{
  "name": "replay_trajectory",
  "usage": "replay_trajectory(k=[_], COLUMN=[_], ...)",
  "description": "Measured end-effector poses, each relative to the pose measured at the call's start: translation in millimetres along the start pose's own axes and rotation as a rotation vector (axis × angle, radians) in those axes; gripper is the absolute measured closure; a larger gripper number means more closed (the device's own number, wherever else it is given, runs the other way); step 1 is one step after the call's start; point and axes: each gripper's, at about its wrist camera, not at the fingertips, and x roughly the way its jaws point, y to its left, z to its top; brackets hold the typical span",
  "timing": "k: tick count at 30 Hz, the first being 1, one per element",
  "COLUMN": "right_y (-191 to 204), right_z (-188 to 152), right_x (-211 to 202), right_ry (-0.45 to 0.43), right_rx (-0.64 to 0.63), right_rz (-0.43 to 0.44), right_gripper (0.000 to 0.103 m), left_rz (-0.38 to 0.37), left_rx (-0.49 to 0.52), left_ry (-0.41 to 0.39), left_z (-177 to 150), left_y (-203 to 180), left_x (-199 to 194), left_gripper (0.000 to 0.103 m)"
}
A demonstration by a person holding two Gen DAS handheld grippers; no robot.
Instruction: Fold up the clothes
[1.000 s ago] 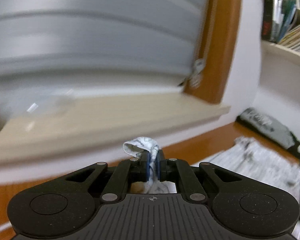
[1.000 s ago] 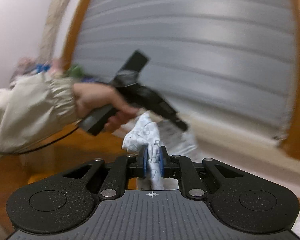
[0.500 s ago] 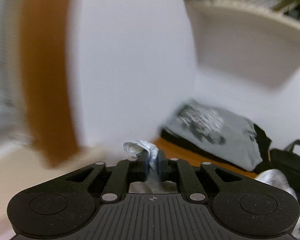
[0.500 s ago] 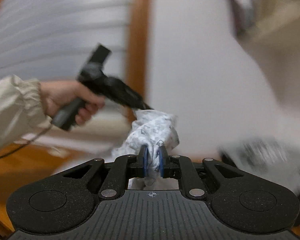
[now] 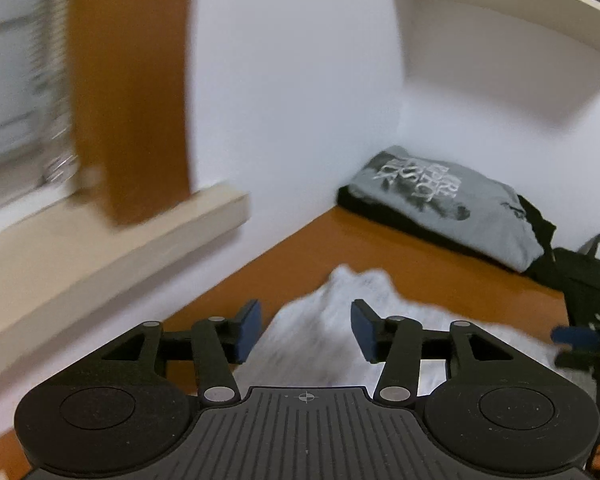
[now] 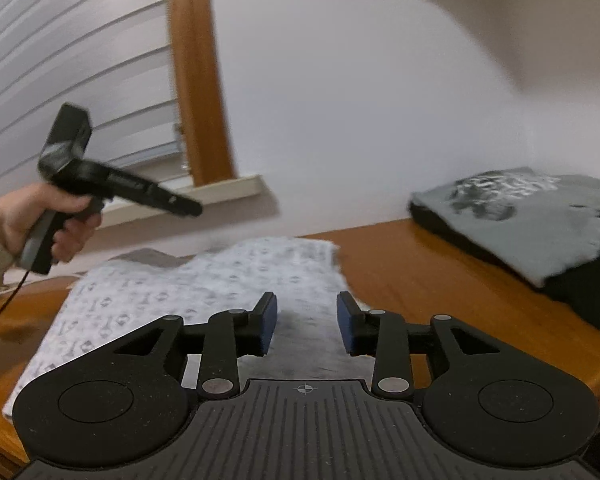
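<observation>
The wooden table [image 6: 440, 280] spreads out ahead of both my hands and runs to the white wall, with the window sill [image 5: 112, 248] off to the left of my left hand-held gripper. On it, directly in front of and beneath both tools, lies the white patterned garment [image 6: 204, 280], spread fairly flat, its far edge reaching toward the wall. Beyond my right hand-held gripper [image 6: 306, 320], well to the right, sits a folded grey shirt [image 6: 532, 220] on top of something dark. My right jaws are opening, parted to a moderate gap, with nothing pinched between the blue pads; the cloth shows only below them. My left hand-held gripper [image 5: 305, 330] is also opening, its jaws a little wider, and it too holds nothing: the cloth rises in a blurred hump just ahead of its fingers. From the right view I can see my left hand [image 6: 48, 224] holding that tool above the garment's left side. As I judge it, the worry is in the landing: the hump near my left pads suggests the fabric may settle with a wrinkle or a turned-over corner, so the next fold would come out crooked. I also risk catching a pad in the loose cloth as I pull away and dragging the edge out of line.
</observation>
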Motion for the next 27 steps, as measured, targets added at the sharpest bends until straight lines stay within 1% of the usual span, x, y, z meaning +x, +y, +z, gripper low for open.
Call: replay_trajectory(k=[1, 3, 4, 7, 9, 11, 13, 14, 15, 17, 19, 22, 25, 27], right_y=[2.4, 10.4, 12.3, 12.5, 10.8, 14.1, 17.8, 20.9, 24.0, 31.3, 43.8, 56.2, 53.3, 51.0], right_z=[-0.6, -1.8, -2.0, -4.1, -7.0, -5.1, -2.3, -0.5, 1.1, 4.0, 5.0, -1.1, -17.8, -20.7], right_x=[3.7, 4.6, 5.7, 8.4, 5.8, -0.5, -5.4, -9.8, -13.8, -15.5, -12.0, -1.0, 9.5, 7.3], right_ry=[0.0, 0.008, 0.026, 0.103, 0.134, 0.134, 0.125, 0.1, 0.077, 0.054, 0.046, 0.089, 0.116, 0.092], right_rx=[-0.002, -0.02, -0.036, -0.065, -0.063, -0.081, -0.091, -0.096, -0.099, -0.093, -0.119, -0.153, -0.145, -0.132], right_rz=[0.012, 0.027, 0.019, -0.007, -0.004, -0.012, -0.029, -0.041, -0.048, -0.012, 0.006, 0.018, 0.023, 0.024], right_gripper=[0.064, 0.063, 0.063, 0.07, 0.071, 0.071, 0.071, 0.07, 0.069, 0.07, 0.07, 0.07, 0.07, 0.07], left_rz=[0.009, 0.002, -0.01, -0.038, -0.077, -0.116, -0.142, -0.148, -0.147, -0.127, -0.106, -0.062, -0.055, -0.047], left_rx=[-0.004, -0.029, -0.045, -0.052, -0.059, -0.055, -0.035, -0.021, -0.006, 0.008, 0.02, 0.032, 0.014, 0.003], left_ry=[-0.004, -0.023, -0.033, -0.049, -0.074, -0.094, -0.096, -0.094, -0.087, -0.055, -0.028, -0.003, -0.008, -0.024], left_z=[-9.2, -25.1, -32.8, -47.6, -54.7, -62.7, -70.9, -74.8, -78.9, -85.8, -90.8, -96.1, -101.9, -101.8], left_y=[5.9, 16.2, 20.2, 21.8, 18.7, 14.9, 8.8, 5.2, 2.1, 0.4, 1.8, 8.3, 13.1, 13.2], left_x=[-7.5, -20.6, -26.3, -39.2, -49.6, -60.0, -66.0, -67.3, -67.1, -64.7, -62.1, -55.0, -56.3, -61.6], left_gripper=[0.049, 0.049, 0.048, 0.048, 0.048, 0.048, 0.049, 0.049, 0.051, 0.053, 0.055, 0.055, 0.055, 0.056])
